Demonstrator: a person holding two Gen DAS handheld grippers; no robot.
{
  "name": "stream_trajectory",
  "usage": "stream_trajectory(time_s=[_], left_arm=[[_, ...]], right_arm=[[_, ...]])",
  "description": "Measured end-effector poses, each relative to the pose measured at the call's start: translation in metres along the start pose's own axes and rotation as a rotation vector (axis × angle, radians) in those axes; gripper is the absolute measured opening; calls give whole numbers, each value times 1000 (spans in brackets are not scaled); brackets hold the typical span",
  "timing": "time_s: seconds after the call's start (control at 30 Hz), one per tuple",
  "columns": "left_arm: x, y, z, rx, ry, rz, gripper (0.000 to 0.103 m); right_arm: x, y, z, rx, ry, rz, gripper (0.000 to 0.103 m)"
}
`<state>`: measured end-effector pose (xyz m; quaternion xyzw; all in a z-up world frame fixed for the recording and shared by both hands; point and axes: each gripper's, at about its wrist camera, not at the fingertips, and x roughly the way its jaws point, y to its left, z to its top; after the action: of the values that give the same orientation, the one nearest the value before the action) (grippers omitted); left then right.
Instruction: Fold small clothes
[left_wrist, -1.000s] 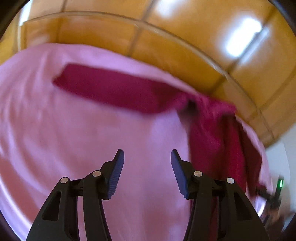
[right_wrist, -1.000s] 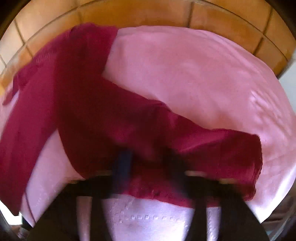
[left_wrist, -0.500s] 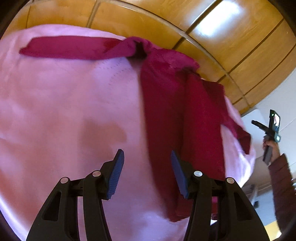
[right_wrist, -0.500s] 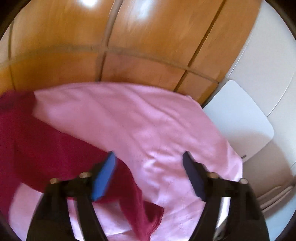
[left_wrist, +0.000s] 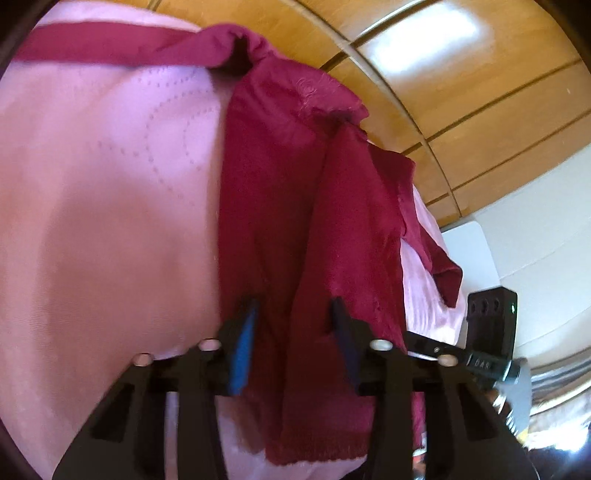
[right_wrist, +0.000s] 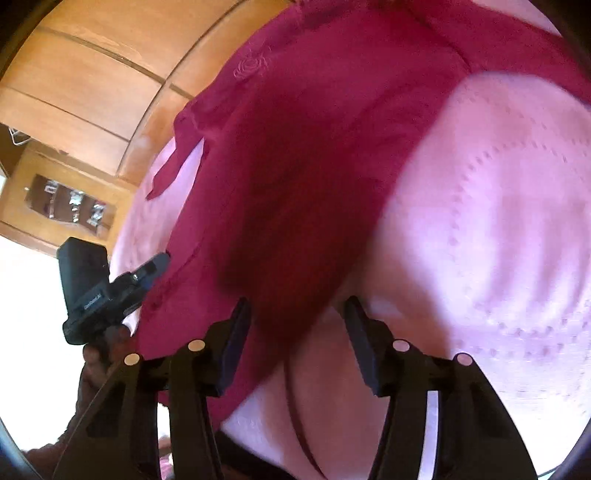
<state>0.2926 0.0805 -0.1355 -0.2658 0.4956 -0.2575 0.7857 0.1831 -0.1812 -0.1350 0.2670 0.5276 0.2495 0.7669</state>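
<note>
The left gripper (left_wrist: 293, 321) hangs over the near hem of the crimson garment (left_wrist: 280, 206), its fingers (left_wrist: 242, 350) parted with the cloth lying between them. They have just been closing in, yet the pads do not seem to press on the fabric, so nothing is clamped.

The right gripper (right_wrist: 295, 325) straddles the garment's other near edge, where the cloth meets the pink bedspread (right_wrist: 480, 229). Its fingers have also just been narrowing and stand apart, with a dark fold of cloth between them; motion blur hides whether the left pad touches it, and I judge no grip yet.

The garment lies spread on the bedspread, body running away from the grippers and one long sleeve (left_wrist: 110, 48) stretched flat along its far side, beside the wooden panelling (left_wrist: 461, 74).

It looks like a light, soft knit: limp, likely to sag and drag. It should not slip from the pads, though a thin pinch may catch only the top layer. The best hold seems to be the ribbed hem (left_wrist: 314, 454), one gripper at each corner, taking both layers before lifting toward the collar.
</note>
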Motion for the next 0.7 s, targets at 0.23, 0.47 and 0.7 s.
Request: stream_trajectory(time_s=[0.23,0.47,0.7], left_arm=[[-14,-12,1,30,-71,-76,8],[-34,-39,-6,124,-71,-101,0],[-21,-9,-14,57,-19,41,39]], right_arm=[[-19,12,-5,-105,-36,-64,6],[-93,8,-19,-234,-126,-262,6],[-114,-52,-18,-101,-170,-442,6]])
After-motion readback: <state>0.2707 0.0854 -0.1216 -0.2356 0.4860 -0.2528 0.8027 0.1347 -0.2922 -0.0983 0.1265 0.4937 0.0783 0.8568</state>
